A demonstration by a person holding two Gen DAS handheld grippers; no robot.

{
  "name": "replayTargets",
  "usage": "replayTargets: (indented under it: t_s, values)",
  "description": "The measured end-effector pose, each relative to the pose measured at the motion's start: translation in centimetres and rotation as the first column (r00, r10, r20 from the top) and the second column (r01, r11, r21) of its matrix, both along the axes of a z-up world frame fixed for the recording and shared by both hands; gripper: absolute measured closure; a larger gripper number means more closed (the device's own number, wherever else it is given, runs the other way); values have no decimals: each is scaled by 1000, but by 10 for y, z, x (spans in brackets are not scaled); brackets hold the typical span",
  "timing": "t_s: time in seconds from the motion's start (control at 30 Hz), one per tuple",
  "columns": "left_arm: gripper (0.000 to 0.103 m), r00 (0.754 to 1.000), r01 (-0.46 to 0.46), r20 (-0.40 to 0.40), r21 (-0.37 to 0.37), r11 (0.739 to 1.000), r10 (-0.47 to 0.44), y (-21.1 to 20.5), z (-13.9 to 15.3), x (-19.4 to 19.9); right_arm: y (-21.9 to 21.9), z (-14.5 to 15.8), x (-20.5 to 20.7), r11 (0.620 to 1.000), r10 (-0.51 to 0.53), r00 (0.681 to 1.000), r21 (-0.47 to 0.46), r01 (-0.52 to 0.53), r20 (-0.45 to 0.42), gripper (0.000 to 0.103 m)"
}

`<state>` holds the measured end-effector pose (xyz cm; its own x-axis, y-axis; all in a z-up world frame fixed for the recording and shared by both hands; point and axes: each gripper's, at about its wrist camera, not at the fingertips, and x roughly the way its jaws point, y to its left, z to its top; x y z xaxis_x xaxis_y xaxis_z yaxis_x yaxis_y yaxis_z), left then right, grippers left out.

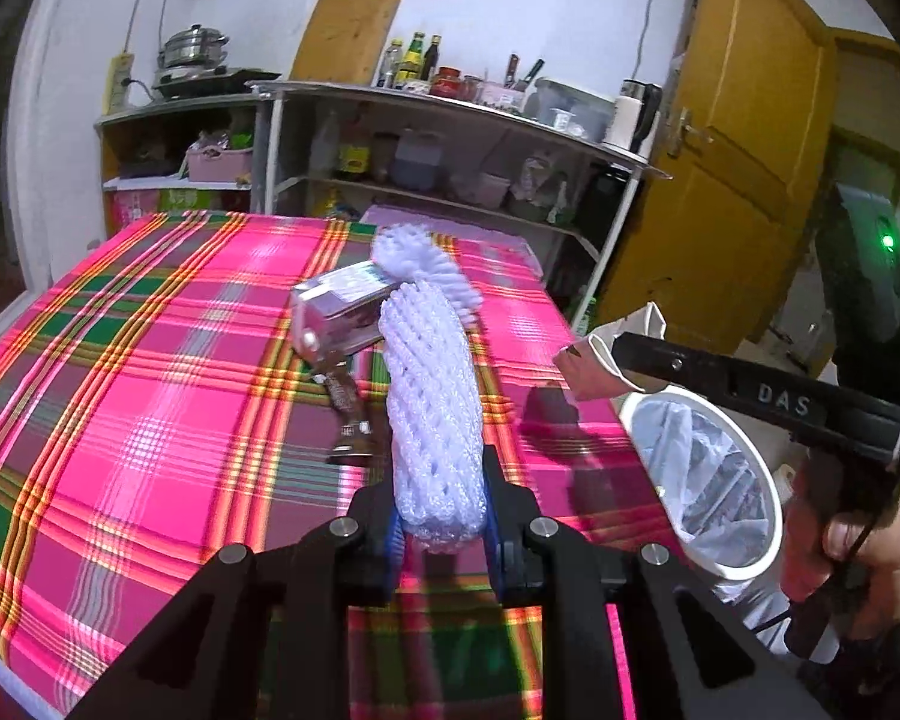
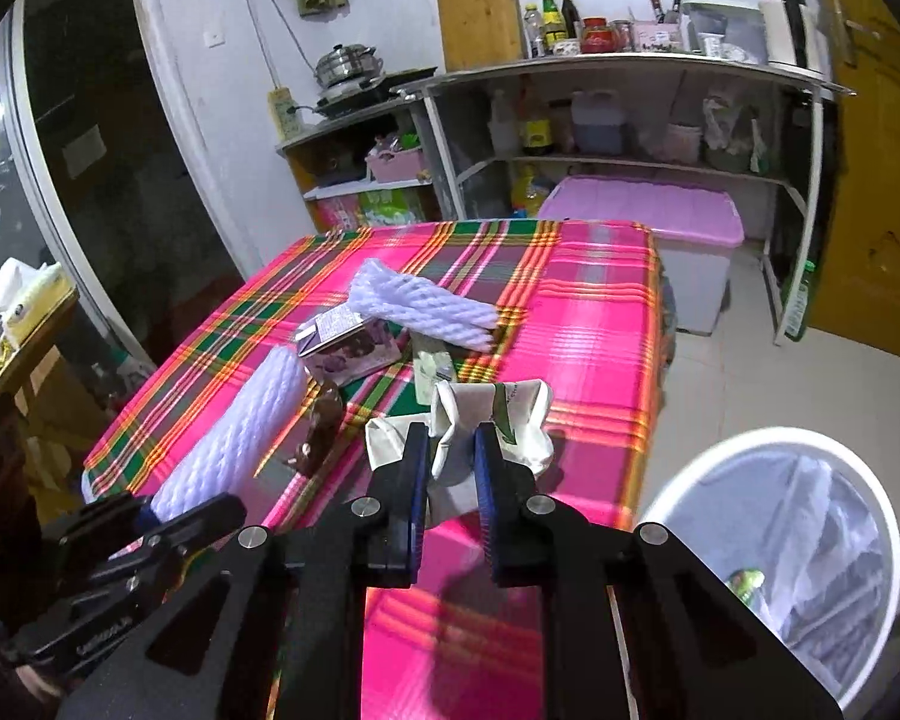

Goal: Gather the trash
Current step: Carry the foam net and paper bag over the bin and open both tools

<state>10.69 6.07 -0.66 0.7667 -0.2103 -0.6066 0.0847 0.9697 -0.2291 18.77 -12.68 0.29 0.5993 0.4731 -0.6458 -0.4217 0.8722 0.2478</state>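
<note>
Left hand-held gripper is pinched on the near end of a white foam net sleeve, its blue pads pressing both sides; the sleeve sticks out forward above the plaid cloth of the surface. On that cloth, just past the sleeve's far end, lie a purple carton and a second foam sleeve, with a brown wrapper nearer, left of the held sleeve. A pale flat wrapper lies between the carton and the right side's load, seen only from the right wrist.

Further right, the right hand-held gripper is clamped on a crumpled white paper cup, which bulges out on both sides of the pads. From the left wrist, the cup hangs over the surface's right edge, near the bin, and the hand gripping the tool's handle shows at far right.

A white bin with a clear liner stands on the floor beside the surface's right edge; something green lies inside it. Behind the surface, shelves carry bottles and a kettle.
</note>
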Motion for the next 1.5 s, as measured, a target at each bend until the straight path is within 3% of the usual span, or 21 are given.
replayTargets:
  t_s: [0.73,1.13,1.5]
  values:
    - [81,989,145,12,39,989,-145,-76,20,-7,-83,11,-48,992,-125,992,26,124,31,87]
    - [81,965,263,-8,60,963,-263,-134,17,8,-134,2,-50,976,-215,977,27,214,11,87]
    - [81,937,345,-78,59,937,-340,-179,-3,34,-169,-22,-41,962,-273,961,20,274,-46,87]
